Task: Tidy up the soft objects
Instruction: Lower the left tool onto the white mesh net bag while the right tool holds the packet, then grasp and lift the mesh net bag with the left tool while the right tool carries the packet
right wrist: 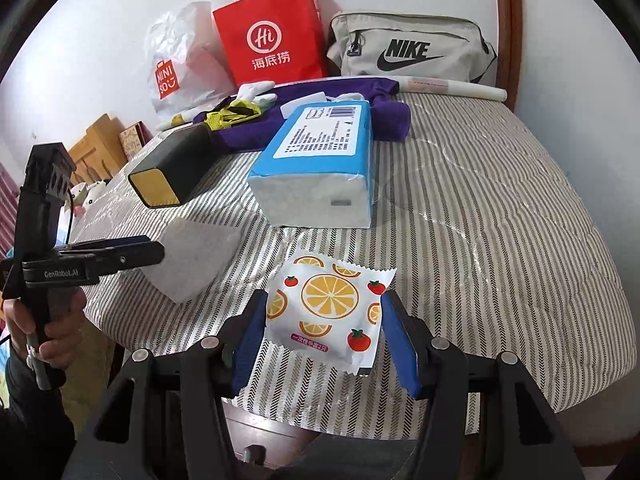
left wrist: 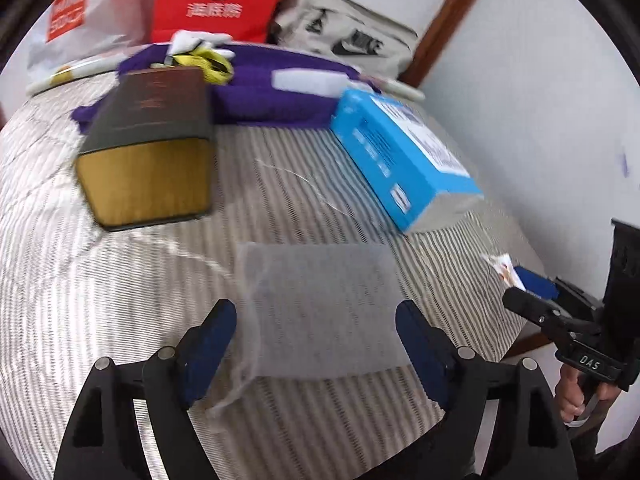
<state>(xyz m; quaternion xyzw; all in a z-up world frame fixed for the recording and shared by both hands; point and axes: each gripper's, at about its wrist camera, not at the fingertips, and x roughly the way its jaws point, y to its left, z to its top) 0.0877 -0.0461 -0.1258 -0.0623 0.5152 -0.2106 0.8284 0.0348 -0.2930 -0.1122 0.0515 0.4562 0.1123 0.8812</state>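
The fruit-printed packet (right wrist: 332,312) lies near the bed's (right wrist: 500,220) front edge, gripped by the right gripper (right wrist: 326,344). The white sponge block (left wrist: 320,308) sits beside it, between the spread, untouching jaws of the left gripper (left wrist: 316,344). The packet should be squeezed lightly and lifted evenly.

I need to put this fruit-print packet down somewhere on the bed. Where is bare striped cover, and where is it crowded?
Free: the striped cover right of the blue tissue pack, toward the wooden frame, and the strip between the tissue pack and the fruit-print packet. Crowded: the back, with purple cloth, red bag and Nike pouch; the left has the dark box and mesh pouch.
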